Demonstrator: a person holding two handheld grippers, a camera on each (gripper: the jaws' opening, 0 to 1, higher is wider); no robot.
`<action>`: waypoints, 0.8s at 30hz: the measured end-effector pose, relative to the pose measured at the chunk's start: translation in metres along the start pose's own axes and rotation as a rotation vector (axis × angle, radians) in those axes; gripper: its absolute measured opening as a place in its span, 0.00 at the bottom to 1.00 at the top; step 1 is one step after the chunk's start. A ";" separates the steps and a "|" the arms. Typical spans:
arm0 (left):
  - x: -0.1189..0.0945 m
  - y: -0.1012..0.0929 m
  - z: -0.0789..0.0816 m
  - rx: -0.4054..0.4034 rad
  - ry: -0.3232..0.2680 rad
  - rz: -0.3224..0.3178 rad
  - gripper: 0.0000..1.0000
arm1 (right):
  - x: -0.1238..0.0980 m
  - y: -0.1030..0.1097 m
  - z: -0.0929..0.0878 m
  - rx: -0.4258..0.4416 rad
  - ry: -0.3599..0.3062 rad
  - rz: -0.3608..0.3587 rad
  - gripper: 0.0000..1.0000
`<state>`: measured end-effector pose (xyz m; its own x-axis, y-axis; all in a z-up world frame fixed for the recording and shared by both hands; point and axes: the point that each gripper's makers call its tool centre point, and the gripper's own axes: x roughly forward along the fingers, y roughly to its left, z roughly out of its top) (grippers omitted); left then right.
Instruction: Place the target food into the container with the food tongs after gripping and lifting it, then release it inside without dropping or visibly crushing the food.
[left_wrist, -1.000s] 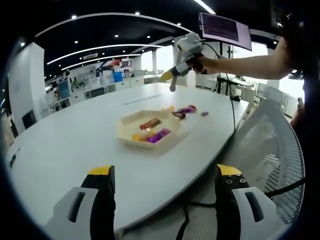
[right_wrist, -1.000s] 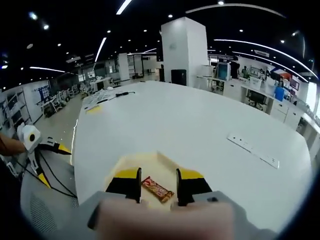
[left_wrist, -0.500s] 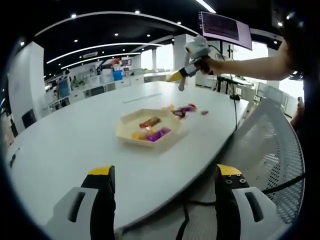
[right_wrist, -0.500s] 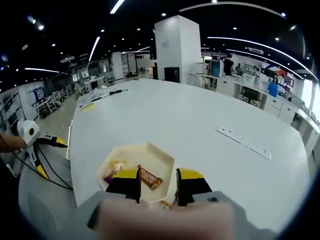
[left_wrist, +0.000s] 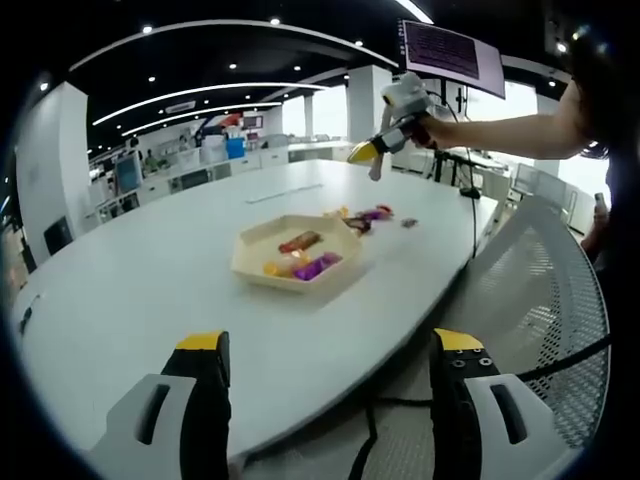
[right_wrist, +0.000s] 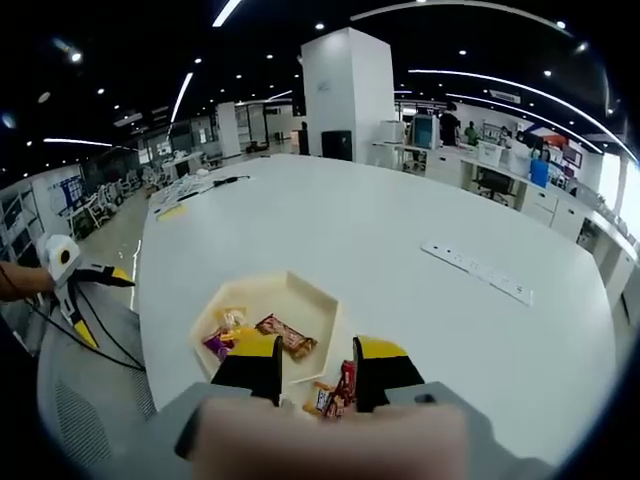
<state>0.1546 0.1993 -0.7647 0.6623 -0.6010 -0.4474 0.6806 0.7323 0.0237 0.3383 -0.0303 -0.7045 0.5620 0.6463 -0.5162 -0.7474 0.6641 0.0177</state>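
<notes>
A pale hexagonal tray (left_wrist: 262, 262) sits on the white table and holds a brown wrapped bar (left_wrist: 300, 242) and purple and yellow sweets (left_wrist: 312, 268). More wrapped snacks (left_wrist: 365, 217) lie loose just beyond it. My left gripper (left_wrist: 330, 345) stands wide open at the table's near edge, nothing between its fingers. A person's arm holds my right gripper (left_wrist: 372, 155) high above the loose snacks. From up there, my right gripper (right_wrist: 318, 352) is open over the tray (right_wrist: 305, 292) rim and the loose snacks (right_wrist: 335, 392). The bar (right_wrist: 287, 336) lies inside the tray.
A white mesh chair (left_wrist: 545, 275) stands at the table's right edge with cables under it. A flat white strip (right_wrist: 476, 271) lies farther along the table. A hand holds the left gripper (right_wrist: 68, 268) off the table's left side. A white column (right_wrist: 348, 95) stands behind.
My right gripper has risen and drawn back from the tray, so more of the tray and the loose snacks now shows below it. The left gripper has stayed put.
</notes>
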 end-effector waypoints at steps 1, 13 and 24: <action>0.000 0.000 0.000 0.001 -0.002 0.002 0.80 | -0.001 0.000 0.000 0.001 -0.001 -0.001 0.27; -0.002 0.003 0.005 0.010 -0.032 0.026 0.81 | -0.009 -0.005 -0.022 0.024 0.000 -0.019 0.26; -0.002 -0.001 0.007 0.004 -0.048 0.005 0.84 | -0.018 -0.009 -0.043 0.026 0.011 -0.033 0.27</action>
<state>0.1550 0.1973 -0.7581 0.6798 -0.6121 -0.4040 0.6784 0.7342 0.0291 0.3200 -0.0640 -0.7322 0.5821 0.6195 -0.5266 -0.7190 0.6946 0.0222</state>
